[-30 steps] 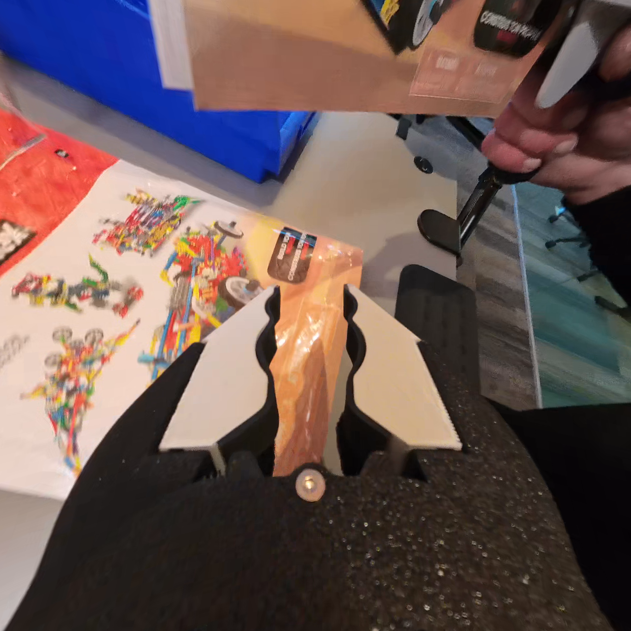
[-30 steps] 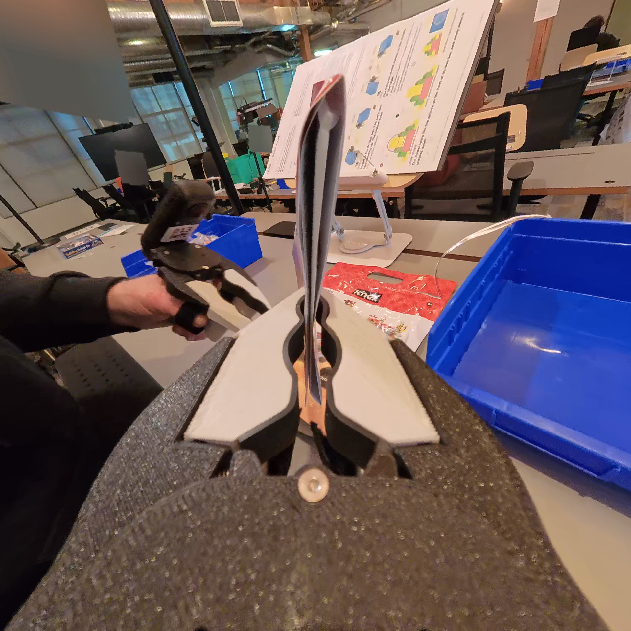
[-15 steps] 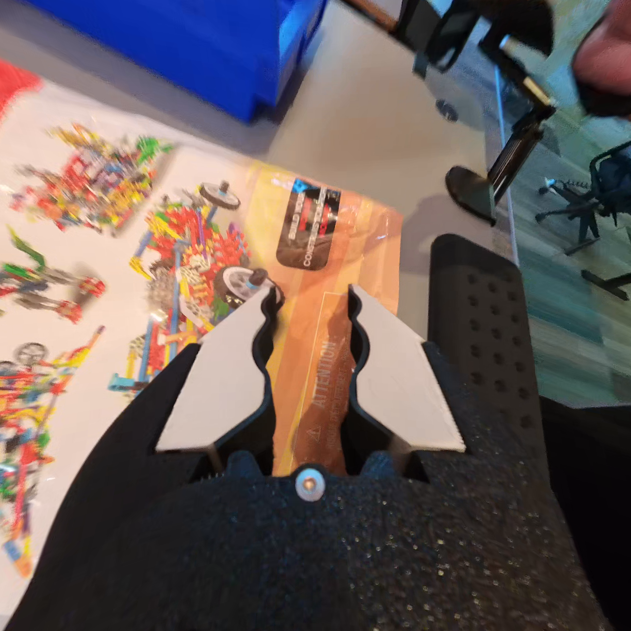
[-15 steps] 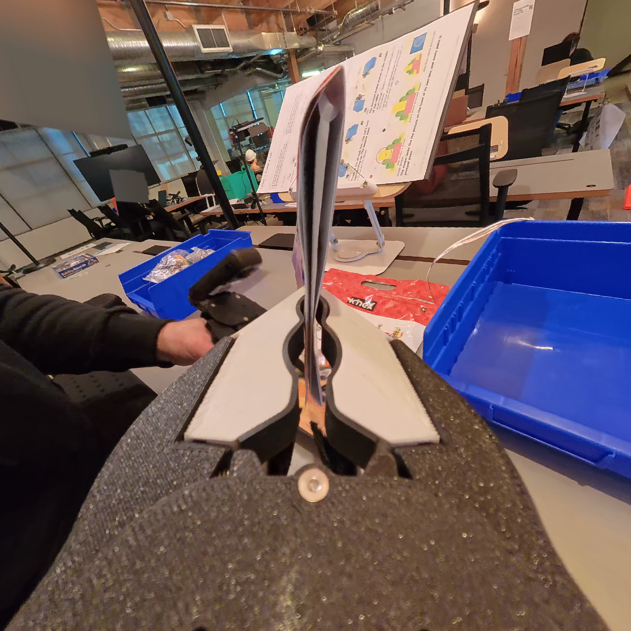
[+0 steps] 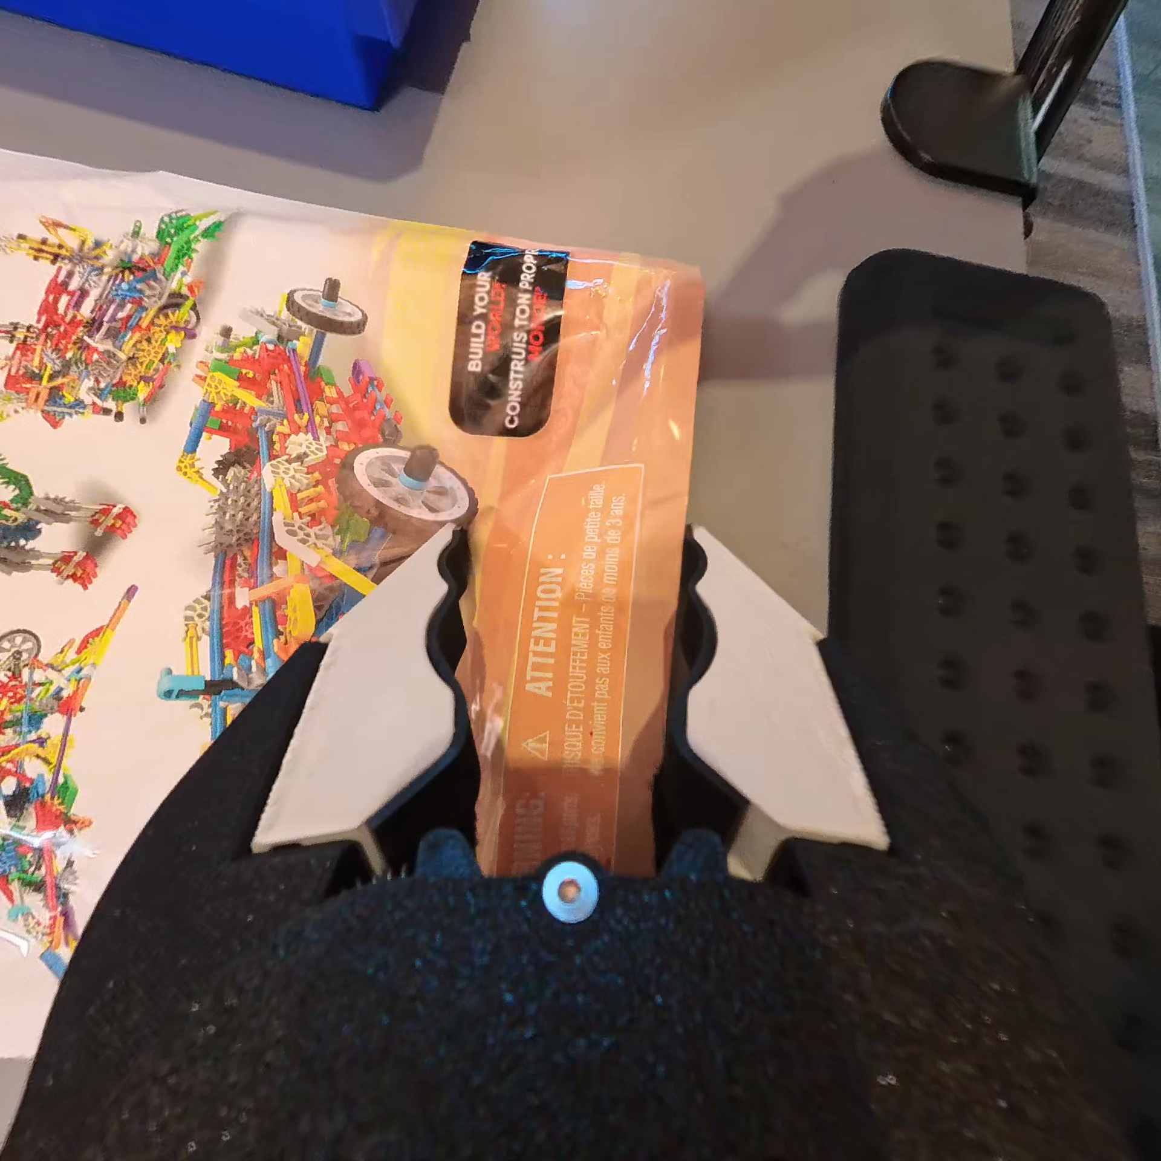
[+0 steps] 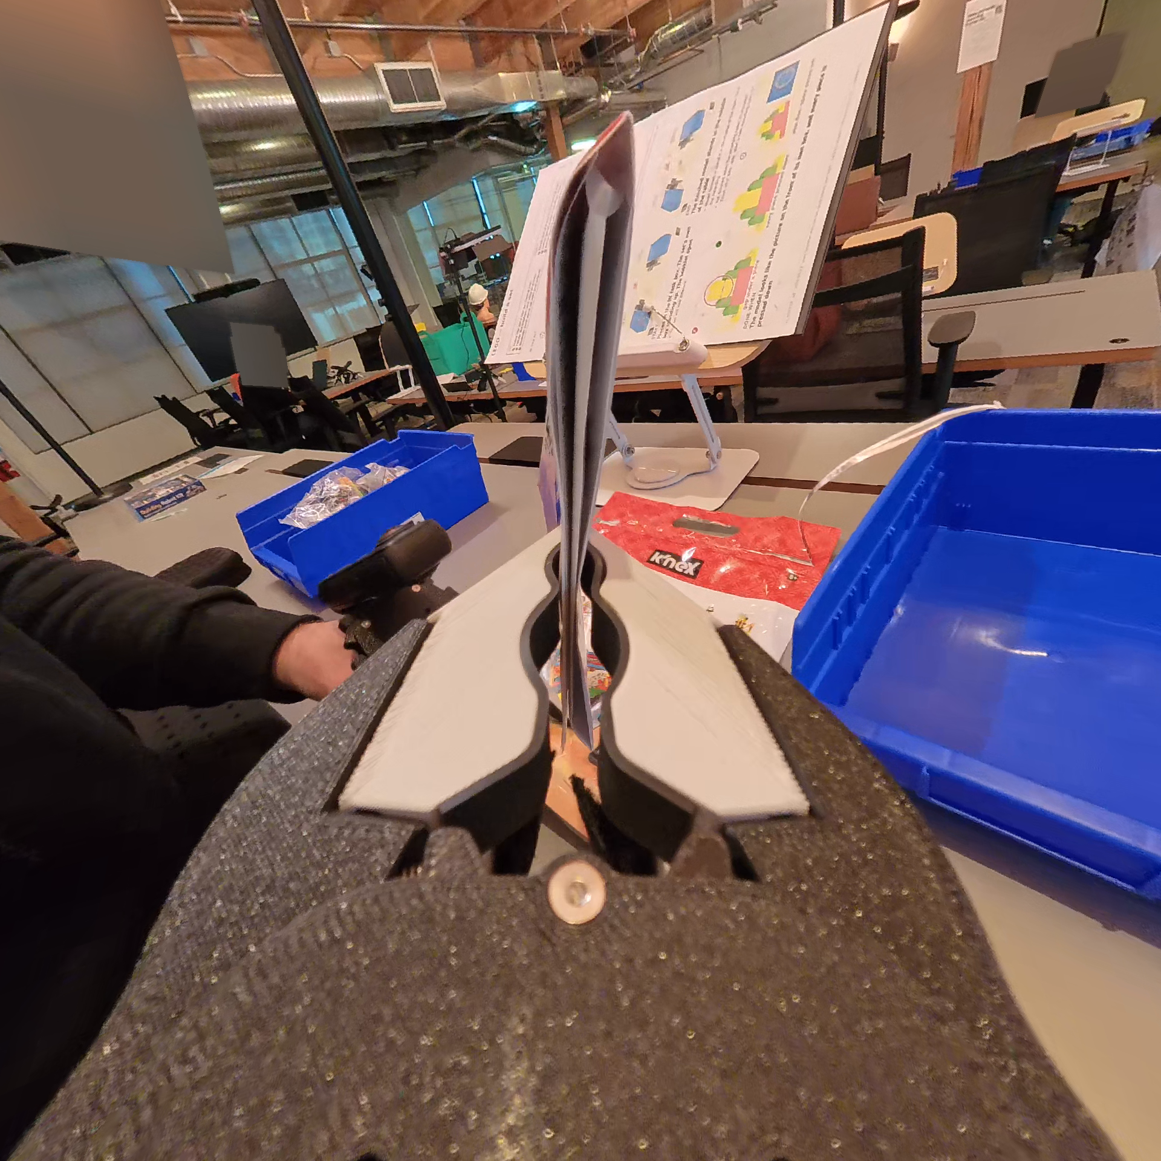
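Note:
A flat plastic bag [image 5: 565, 377] printed with colourful toy models lies on the grey table; its orange right edge shows between my fingers. My left gripper [image 5: 575, 534] is open and empty, its jaws wide apart, low over that orange strip. Whether it touches the bag I cannot tell. My right gripper [image 6: 575, 553] is shut on a thin booklet [image 6: 587, 314], held upright and edge-on above the table. The left gripper [image 6: 389, 584] also shows in the right wrist view, held by a hand in a black sleeve. The bag's red top [image 6: 722, 546] lies beyond the booklet.
A large blue bin [image 6: 1005, 628] stands to the right, and its corner shows in the left wrist view [image 5: 251, 38]. A smaller blue bin [image 6: 377, 502] holds clear bags. An instruction sheet on a stand [image 6: 722, 207] stands behind. A black perforated chair armrest [image 5: 980, 502] and a pole base [image 5: 955, 132] are at the table edge. Left tips to right tips: about 25 cm.
My left gripper has dropped closer to the bag and opened wider. The booklet and right gripper have left the left wrist view. The right gripper still holds the booklet upright.

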A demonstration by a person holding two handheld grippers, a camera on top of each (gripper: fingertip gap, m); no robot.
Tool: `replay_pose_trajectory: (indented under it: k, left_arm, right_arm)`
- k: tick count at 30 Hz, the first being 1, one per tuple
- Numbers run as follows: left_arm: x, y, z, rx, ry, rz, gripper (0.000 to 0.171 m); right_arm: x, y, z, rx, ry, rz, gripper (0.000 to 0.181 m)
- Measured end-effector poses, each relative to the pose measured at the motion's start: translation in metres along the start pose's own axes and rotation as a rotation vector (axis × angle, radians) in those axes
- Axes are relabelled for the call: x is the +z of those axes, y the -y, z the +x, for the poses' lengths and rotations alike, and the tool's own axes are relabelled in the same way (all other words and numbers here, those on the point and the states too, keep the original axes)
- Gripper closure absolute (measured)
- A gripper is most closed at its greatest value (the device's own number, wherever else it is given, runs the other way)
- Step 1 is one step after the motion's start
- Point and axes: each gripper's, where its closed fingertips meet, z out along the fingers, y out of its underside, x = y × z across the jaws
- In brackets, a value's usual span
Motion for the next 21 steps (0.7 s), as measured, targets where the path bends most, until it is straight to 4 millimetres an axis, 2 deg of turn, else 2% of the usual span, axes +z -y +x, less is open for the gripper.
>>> replay_pose_trajectory:
  k: [5, 7, 9, 10, 12, 13, 14, 16, 21]
  left_arm:
    - [-0.038, 0.022, -0.001, -0.025, -0.003, 0.129, 0.103]
    - [-0.051, 0.022, -0.003, 0.006, 0.02, 0.136, 0.101]
    - [-0.057, 0.018, -0.004, 0.074, 0.07, 0.101, 0.101]
    - [-0.055, 0.014, -0.001, 0.111, 0.077, 0.082, 0.104]
    - [-0.038, -0.001, 0.011, 0.146, 0.046, -0.003, 0.109]
    - [-0.03, -0.008, 0.015, 0.177, 0.04, -0.037, 0.118]
    - [-0.023, -0.014, 0.013, 0.206, 0.071, -0.06, 0.129]
    - [-0.013, -0.023, 0.011, 0.188, 0.064, -0.076, 0.129]
    - [-0.013, -0.022, 0.008, 0.092, 0.025, -0.022, 0.139]
  right_arm:
    - [0.005, 0.003, -0.001, 0.029, 0.033, -0.007, 0.181]
    - [0.009, 0.005, 0.0, 0.038, 0.048, -0.012, 0.181]
    - [0.013, 0.006, 0.003, 0.045, 0.054, -0.019, 0.181]
    - [0.016, 0.006, 0.004, 0.046, 0.057, -0.02, 0.181]
    - [0.021, 0.007, 0.004, 0.05, 0.069, -0.016, 0.181]
    - [0.023, 0.008, 0.004, 0.054, 0.075, -0.012, 0.181]
    - [0.025, 0.009, 0.004, 0.057, 0.08, -0.01, 0.181]
    - [0.029, 0.009, 0.002, 0.056, 0.087, -0.01, 0.181]
    - [0.029, 0.007, -0.001, 0.059, 0.091, -0.017, 0.181]
